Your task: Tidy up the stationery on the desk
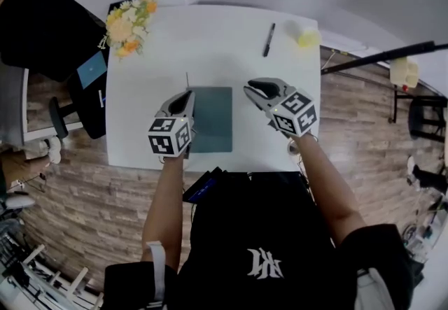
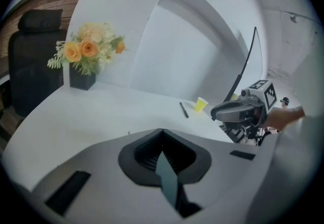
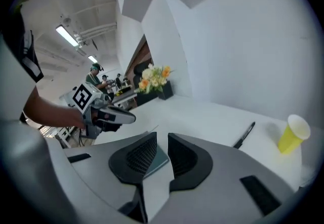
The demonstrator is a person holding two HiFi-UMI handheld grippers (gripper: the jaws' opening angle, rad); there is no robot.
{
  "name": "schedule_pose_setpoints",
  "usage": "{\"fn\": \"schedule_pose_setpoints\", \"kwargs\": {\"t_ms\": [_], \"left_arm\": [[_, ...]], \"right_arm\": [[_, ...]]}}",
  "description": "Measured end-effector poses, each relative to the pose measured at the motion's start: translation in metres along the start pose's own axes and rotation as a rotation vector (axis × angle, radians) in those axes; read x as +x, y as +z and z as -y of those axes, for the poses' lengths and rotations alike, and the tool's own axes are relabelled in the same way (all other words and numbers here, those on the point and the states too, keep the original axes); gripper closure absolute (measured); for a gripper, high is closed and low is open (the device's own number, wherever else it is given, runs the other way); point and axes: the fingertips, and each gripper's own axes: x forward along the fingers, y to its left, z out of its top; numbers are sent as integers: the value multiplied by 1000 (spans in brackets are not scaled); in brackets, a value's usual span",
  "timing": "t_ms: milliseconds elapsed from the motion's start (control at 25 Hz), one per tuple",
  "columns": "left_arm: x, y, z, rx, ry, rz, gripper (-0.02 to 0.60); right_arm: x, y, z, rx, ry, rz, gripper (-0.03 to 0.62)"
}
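Here, left gripper [image 1: 187, 96] pinching teal notebook [image 1: 217, 120], right gripper [image 1: 254, 87] slightly parted, empty, flowers [image 1: 129, 22] in black vase [image 2: 81, 81].

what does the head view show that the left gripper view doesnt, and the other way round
Only the head view: the whole teal notebook lying flat, and the person's black shirt. Only the left gripper view: the left tool with jaws shut on the notebook's thin edge. Both: the flowers, the pen, the yellow cup, the right tool and the white desk.
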Motion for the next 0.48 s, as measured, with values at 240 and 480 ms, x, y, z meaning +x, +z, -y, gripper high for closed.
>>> {"fn": "schedule_pose_setpoints", "kwargs": {"t_ms": [240, 480], "left_arm": [[-9, 74, 54, 102, -136, 235, 578], [-33, 135, 105, 213, -219, 441, 578]], "right_arm": [[-41, 98, -7, -104, -22, 290, 519], [-82, 153, -16, -208, -65, 426, 525]]}}
